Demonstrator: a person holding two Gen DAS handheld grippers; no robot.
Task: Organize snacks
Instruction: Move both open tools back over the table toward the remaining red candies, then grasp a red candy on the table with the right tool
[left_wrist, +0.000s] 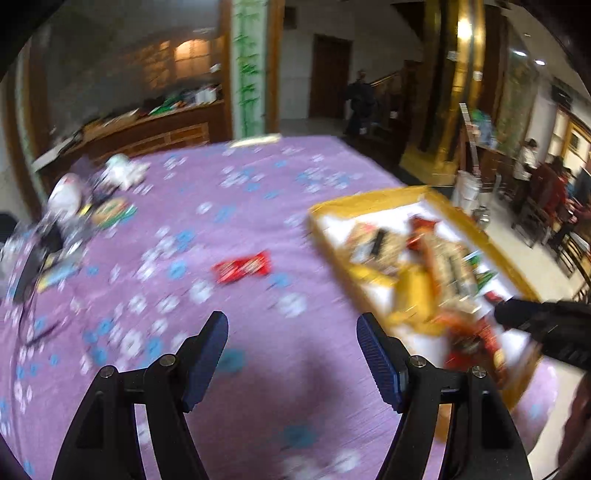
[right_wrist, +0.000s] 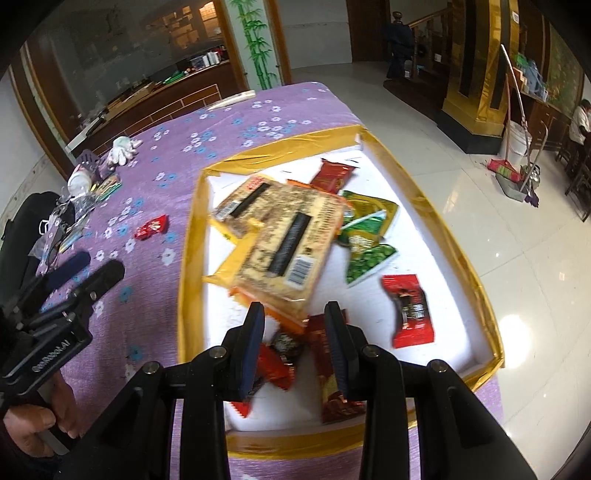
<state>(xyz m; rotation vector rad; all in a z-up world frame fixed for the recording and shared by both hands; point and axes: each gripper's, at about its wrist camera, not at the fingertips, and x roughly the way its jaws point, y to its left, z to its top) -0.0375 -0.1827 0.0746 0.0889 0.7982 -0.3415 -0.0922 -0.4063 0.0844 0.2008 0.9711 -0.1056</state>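
While the left tongs (left_wrist: 291, 332) hang with their blue pads spread wide and nothing between them, a broad stretch of bare purple flowered cloth on the table (left_wrist: 258, 206) lies open ahead of them. Alone on that stretch, near the middle of the left wrist view, sits a small red snack packet (left_wrist: 242, 267), well apart from everything else. To its right stands the gold-rimmed tray (right_wrist: 188, 258), its near-left edge running close to the cloth's open ground and its far side reaching almost to the table's right edge, past which the pale floor tiles show.

Over the tray's lower end the right tongs (right_wrist: 295, 314) stand narrow, with wrappers lying under them; whether the pads press on any of them I cannot tell. Inside the tray lie two large tan packets (right_wrist: 280, 236), green packets (right_wrist: 365, 236) to their right and a red one (right_wrist: 410, 310) by the right wall, with white floor bare around it.

Clutter (right_wrist: 79, 192) crowds the table's left edge in the upper left of the right wrist view.
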